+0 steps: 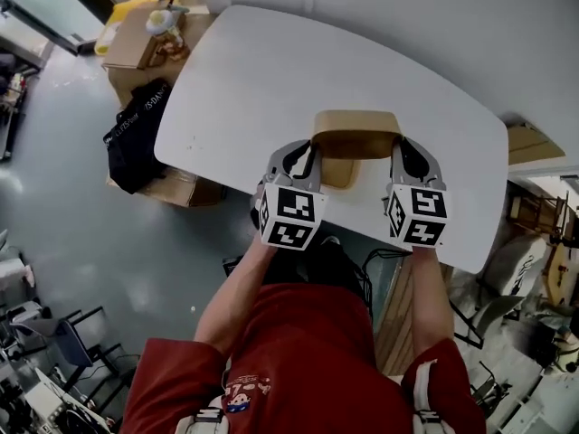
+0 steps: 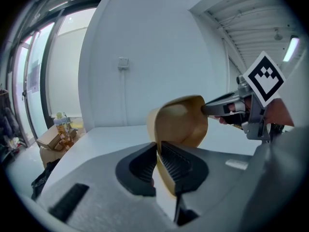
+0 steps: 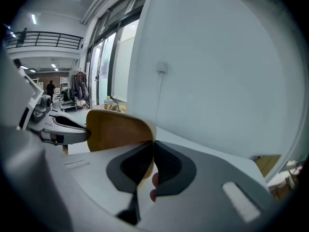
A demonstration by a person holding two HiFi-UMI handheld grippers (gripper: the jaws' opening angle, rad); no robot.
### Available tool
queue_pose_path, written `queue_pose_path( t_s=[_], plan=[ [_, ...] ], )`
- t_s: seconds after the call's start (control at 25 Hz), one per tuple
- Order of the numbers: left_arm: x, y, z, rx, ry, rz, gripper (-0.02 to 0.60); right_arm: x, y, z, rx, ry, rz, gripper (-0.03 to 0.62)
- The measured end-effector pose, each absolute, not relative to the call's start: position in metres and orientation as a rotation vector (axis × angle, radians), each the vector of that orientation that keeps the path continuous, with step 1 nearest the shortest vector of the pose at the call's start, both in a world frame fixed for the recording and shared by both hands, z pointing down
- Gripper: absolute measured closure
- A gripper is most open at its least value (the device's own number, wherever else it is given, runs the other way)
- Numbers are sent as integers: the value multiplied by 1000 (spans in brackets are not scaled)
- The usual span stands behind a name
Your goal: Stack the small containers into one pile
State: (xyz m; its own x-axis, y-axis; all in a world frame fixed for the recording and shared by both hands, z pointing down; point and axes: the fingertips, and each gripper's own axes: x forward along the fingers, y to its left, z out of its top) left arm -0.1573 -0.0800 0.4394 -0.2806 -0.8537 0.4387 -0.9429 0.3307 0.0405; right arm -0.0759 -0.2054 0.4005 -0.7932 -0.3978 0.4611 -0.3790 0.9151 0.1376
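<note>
I have the tan container (image 1: 355,136) pinched at both ends over the near part of the white table (image 1: 244,80). The left gripper (image 1: 310,156) has its jaws clamped on the container's left wall, and the right gripper (image 1: 400,156) has its jaws closed tight on the right wall. I cannot tell whether the container's underside touches the tabletop.

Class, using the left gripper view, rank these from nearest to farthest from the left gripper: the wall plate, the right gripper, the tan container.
1. The tan container: its rim is pinched in the left gripper itself.
2. The right gripper: clamped on the container's opposite side, at right.
3. The wall plate: far behind, upper left.
</note>
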Motion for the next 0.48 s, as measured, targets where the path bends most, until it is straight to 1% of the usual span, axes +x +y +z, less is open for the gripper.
queue_pose_path(
  t_s=[0.28,0.48],
  plan=[
    [-169,-82,448,1313,-2331,247,546,-115,-221,409,223,-2605,-152,582],
    [-151,-80,457,1033,-2411,169,546,-126,-228,420,-76,-2599,-180,582]
  ],
)
